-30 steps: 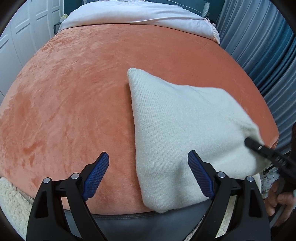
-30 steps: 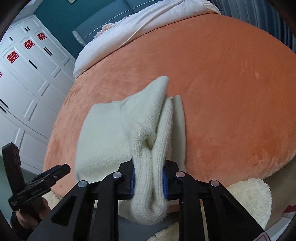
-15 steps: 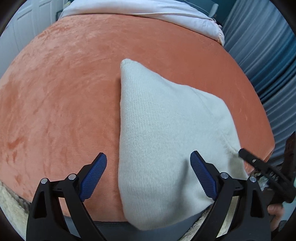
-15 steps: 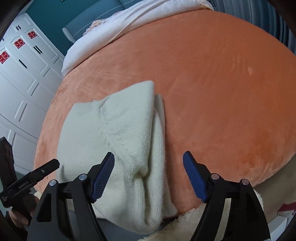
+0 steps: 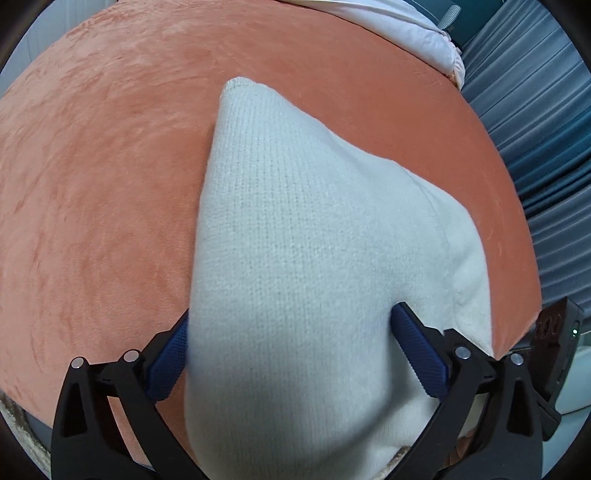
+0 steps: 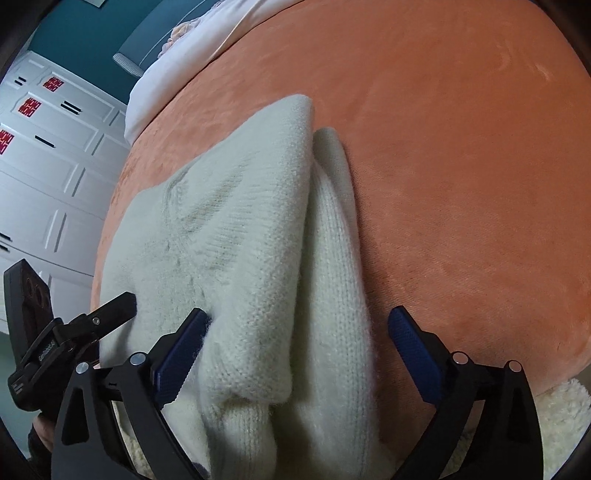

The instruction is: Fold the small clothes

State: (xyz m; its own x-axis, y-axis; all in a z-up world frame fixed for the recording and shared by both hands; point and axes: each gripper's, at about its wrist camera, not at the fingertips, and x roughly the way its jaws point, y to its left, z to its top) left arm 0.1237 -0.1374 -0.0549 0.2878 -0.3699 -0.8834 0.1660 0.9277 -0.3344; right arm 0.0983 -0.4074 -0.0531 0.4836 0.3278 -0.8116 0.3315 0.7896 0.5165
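Observation:
A cream knitted garment (image 5: pixel 310 236) lies folded on an orange velvet bed cover (image 5: pixel 92 177), its near end hanging over the bed's front edge. My left gripper (image 5: pixel 295 350) is open, its blue pads on either side of the garment's near left part. My right gripper (image 6: pixel 299 350) is open over the garment's (image 6: pixel 236 236) near right part, where a thick folded layer and a sleeve (image 6: pixel 340 229) lie side by side. The left gripper also shows in the right wrist view (image 6: pixel 110 306), at the garment's left edge.
White bedding (image 5: pixel 406 26) lies at the far end of the bed. Blue curtains (image 5: pixel 546 122) hang on the right, white wardrobe doors (image 6: pixel 48 177) stand on the left. A fluffy cream rug (image 6: pixel 561 417) lies below the bed's front edge.
My right gripper opened and let go of the garment's folded end. Both grippers moved forward and down onto the garment, which now lies between their open fingers.

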